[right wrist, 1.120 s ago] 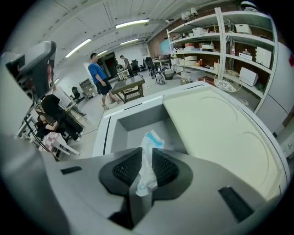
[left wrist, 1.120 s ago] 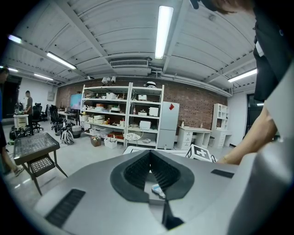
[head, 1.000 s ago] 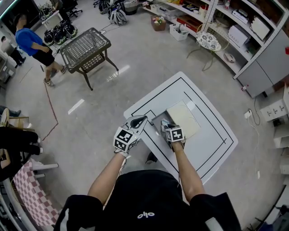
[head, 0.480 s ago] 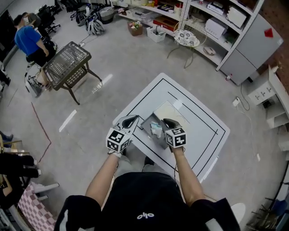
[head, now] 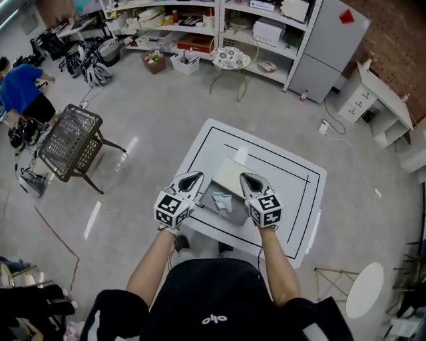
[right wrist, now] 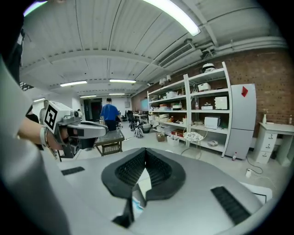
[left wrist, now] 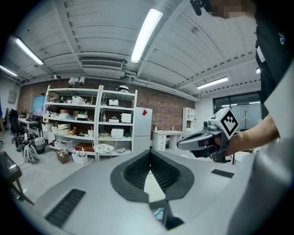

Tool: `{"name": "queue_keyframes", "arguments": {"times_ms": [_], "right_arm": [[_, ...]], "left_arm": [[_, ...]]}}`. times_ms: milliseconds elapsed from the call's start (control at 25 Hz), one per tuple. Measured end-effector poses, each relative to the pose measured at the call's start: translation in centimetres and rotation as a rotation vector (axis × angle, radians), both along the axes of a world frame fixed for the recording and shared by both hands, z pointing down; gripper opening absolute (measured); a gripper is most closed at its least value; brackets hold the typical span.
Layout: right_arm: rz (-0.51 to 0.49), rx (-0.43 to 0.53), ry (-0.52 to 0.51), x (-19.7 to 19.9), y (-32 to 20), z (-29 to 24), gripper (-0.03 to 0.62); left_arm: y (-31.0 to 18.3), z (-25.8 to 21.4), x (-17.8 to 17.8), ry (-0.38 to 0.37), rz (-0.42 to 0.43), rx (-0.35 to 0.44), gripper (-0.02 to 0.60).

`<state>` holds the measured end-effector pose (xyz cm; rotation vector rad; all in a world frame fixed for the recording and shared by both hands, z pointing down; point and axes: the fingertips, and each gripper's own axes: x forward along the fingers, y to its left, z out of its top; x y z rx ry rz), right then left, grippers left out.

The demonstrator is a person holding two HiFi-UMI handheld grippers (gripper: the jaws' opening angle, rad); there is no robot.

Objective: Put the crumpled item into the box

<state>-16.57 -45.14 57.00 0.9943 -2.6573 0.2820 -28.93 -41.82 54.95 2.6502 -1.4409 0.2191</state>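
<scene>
A shallow grey box (head: 208,197) lies open on the white table (head: 296,200), its pale lid (head: 233,176) tipped back on the far side. The crumpled item (head: 222,200), pale blue and white, rests inside the box. My left gripper (head: 188,180) hovers at the box's left edge and my right gripper (head: 251,181) at its right edge, both shut and holding nothing. In the left gripper view the left gripper (left wrist: 149,153) shows a sliver of the crumpled item (left wrist: 159,213) below its jaws. The right gripper (right wrist: 145,153) likewise shows the crumpled item (right wrist: 137,203).
Black lines frame the tabletop. A wire-top side table (head: 70,140) stands on the floor to the left, with a person in blue (head: 20,93) beyond it. Shelves (head: 200,20), a round patterned table (head: 229,58) and a grey cabinet (head: 326,46) line the far wall. A white round stool (head: 365,290) is at right.
The right gripper was over the box; it has drawn back to the box's right side, leaving the crumpled item lying inside. The head view has swung round.
</scene>
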Motion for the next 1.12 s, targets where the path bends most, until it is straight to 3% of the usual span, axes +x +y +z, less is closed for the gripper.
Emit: {"name": "queue_keyframes", "arguments": {"times_ms": [560, 800, 1120], "right_arm": [[0.270, 0.088, 0.004, 6.3, -0.8, -3.6, 0.011], [0.320, 0.094, 0.016, 8.0, -0.5, -4.0, 0.009], [0.314, 0.107, 0.018, 8.3, -0.3, -4.2, 0.009]], "left_arm": [[-4.7, -2.4, 2.9, -0.007, 0.230, 0.051, 0.006], [-5.2, -2.7, 4.3, -0.001, 0.278, 0.062, 0.006], [-5.2, -2.7, 4.8, 0.001, 0.288, 0.067, 0.006]]}}
